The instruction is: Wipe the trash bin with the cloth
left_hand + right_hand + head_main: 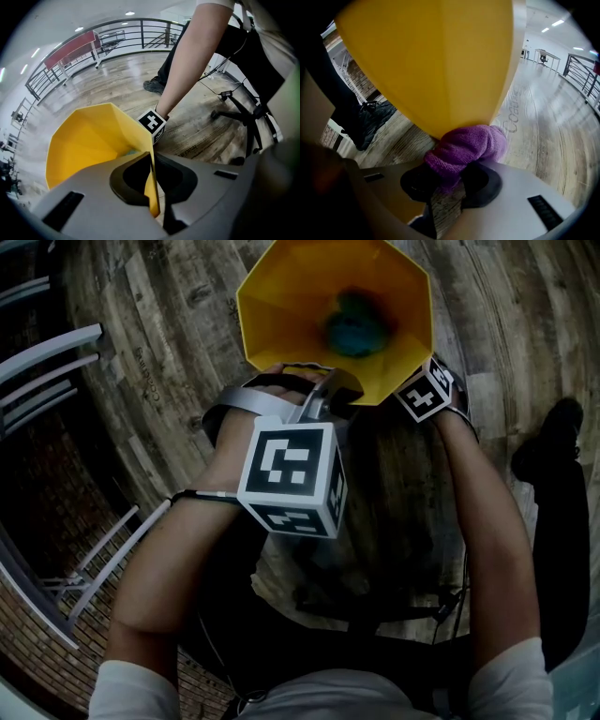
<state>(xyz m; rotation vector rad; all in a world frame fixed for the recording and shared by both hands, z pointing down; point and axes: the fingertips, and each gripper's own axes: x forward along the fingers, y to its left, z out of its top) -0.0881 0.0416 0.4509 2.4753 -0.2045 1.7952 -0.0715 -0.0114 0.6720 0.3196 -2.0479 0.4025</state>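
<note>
A yellow faceted trash bin (309, 306) stands on the wooden floor, mouth up, with something blue-green blurred inside (358, 329). My left gripper (152, 187) is shut on the bin's near rim (151, 159), one jaw inside and one outside the wall. My right gripper (447, 185) is shut on a purple cloth (466, 147), which presses against the bin's outer yellow wall (436, 61). In the head view only the right gripper's marker cube (427, 390) shows, at the bin's right side; its jaws and the cloth are hidden there.
Wood-plank floor (169, 343) all round the bin. A grey metal railing (37, 371) runs along the left. A dark shoe (553, 437) stands at the right, and black chair-base legs (243, 112) rest on the floor behind my right arm.
</note>
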